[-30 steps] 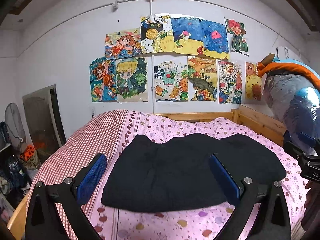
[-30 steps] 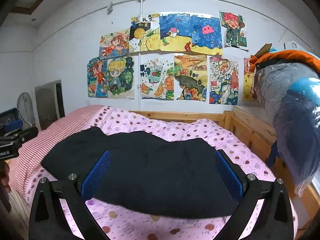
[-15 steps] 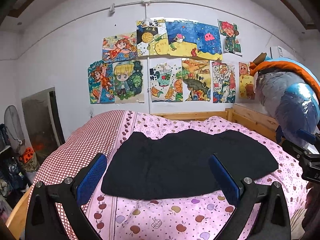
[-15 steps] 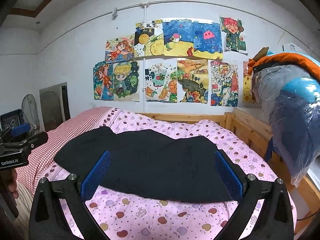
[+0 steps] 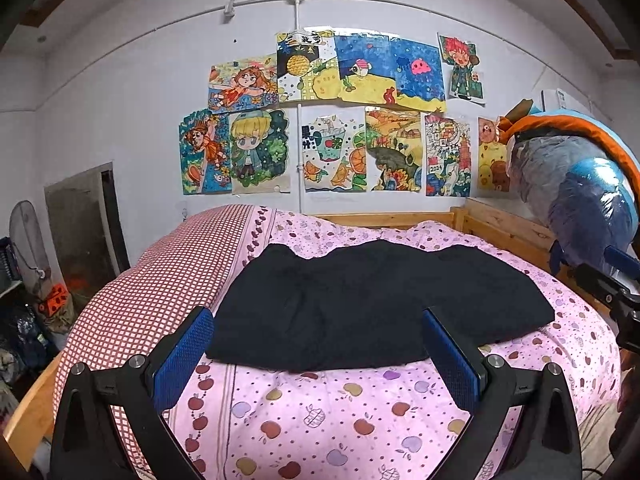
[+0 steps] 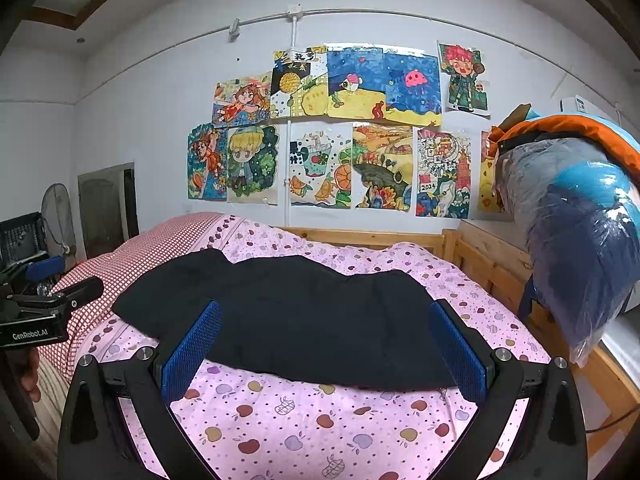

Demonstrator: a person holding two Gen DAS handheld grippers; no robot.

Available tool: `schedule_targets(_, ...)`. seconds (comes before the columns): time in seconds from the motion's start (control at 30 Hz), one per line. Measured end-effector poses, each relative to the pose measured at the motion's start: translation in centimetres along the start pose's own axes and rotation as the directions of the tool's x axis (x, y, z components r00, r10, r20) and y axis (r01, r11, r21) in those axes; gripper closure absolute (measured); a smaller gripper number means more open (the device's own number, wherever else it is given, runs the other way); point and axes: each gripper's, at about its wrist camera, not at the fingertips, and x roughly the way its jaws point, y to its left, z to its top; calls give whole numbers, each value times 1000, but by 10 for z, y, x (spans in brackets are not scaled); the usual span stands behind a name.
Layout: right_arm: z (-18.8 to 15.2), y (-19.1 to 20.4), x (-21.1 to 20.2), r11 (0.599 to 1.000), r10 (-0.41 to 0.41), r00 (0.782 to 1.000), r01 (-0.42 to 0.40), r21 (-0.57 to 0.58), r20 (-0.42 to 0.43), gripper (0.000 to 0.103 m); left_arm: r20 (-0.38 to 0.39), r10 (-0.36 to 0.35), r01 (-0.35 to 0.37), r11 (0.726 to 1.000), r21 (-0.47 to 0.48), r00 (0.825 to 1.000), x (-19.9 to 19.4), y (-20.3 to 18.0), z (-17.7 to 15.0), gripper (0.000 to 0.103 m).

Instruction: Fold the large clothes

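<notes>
A large black garment (image 5: 372,304) (image 6: 288,316) lies folded and flat across the pink apple-print bed cover (image 5: 320,412) (image 6: 304,420). My left gripper (image 5: 316,344) hangs open above the cover, short of the garment's near edge, with nothing between its blue pads (image 5: 182,356). My right gripper (image 6: 326,344) is open as well, nothing in it, and sits back from the same near edge. Each gripper shows at the side of the other's view: the right gripper (image 5: 616,284) and the left gripper (image 6: 44,312).
A red checked pillow (image 5: 168,276) lies left of the garment. The wooden bed frame (image 6: 492,264) runs along the back and right. A plastic-wrapped blue and orange bundle (image 6: 576,216) hangs over the right side. Drawings (image 5: 328,120) cover the wall. A fan (image 5: 26,240) stands at left.
Both grippers have drawn back and upward from the garment, which now looks smaller and farther off. More of the pink cover shows in front of it. The garment has not moved.
</notes>
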Motion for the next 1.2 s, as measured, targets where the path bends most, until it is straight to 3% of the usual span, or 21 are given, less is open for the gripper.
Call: schedule_targets(1.2, -48, 12, 16, 999, 29, 991, -25, 34, -128, 2, -90, 70, -70, 998, 3, 994, 15, 13, -37, 0)
